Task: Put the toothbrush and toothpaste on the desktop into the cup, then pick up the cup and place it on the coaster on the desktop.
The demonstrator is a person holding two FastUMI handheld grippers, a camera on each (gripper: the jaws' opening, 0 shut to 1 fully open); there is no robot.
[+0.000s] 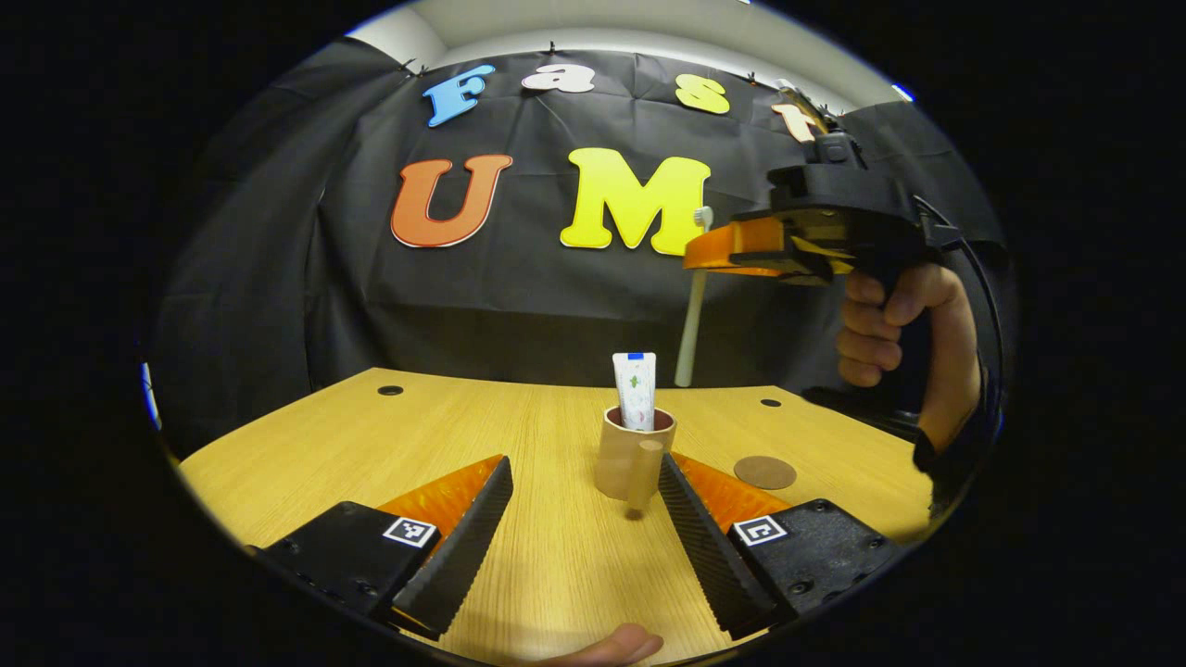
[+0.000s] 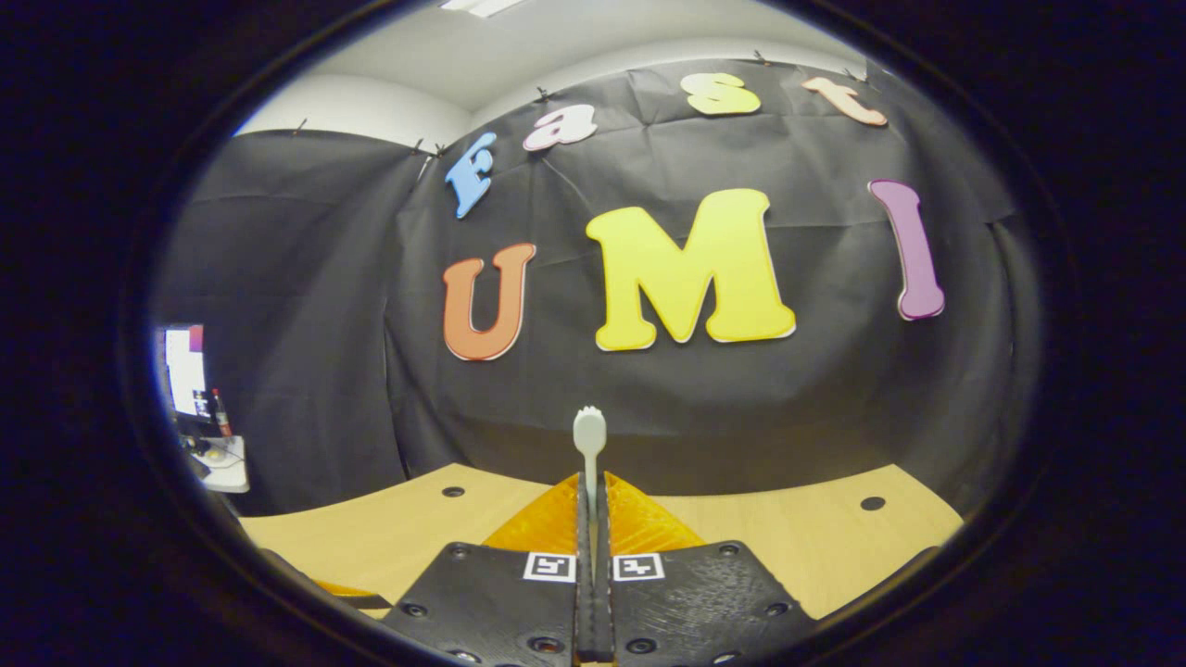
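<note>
Desktop (image 1: 306, 445): wood top, the cup standing near its middle, the coaster off to one side of it.

Right gripper (image 1: 718, 255), seen from the left gripper view: held in a hand (image 1: 894, 338) high over the desk, beyond the cup and on the coaster's side. We read it as clamped on the toothbrush (image 1: 690, 324); in the right gripper view the two fingers (image 2: 602, 519) are pressed together on the handle, bristle head sticking up past the tips.

Left gripper (image 1: 584, 528): low at the desk, spread wide, gripping nothing. The cup sits just ahead, close against the finger (image 1: 690, 533) that shows on the right of that view.

Cup (image 1: 635, 454): upright on the desktop, handle facing us, toothpaste (image 1: 635, 389) already standing in it, sticking well out of the rim.

Coaster (image 1: 764, 471): flat on the desk, near the cup, apart from it, nothing on it.

Key relation: toothbrush long axis is vertical, bristles up, tail end hanging above cup-rim height and offset from the mouth toward the coaster side. Our call: right gripper is the one placed for the drop; it needs to get the tail over the mouth beside the toothpaste, then go straight down.
</note>
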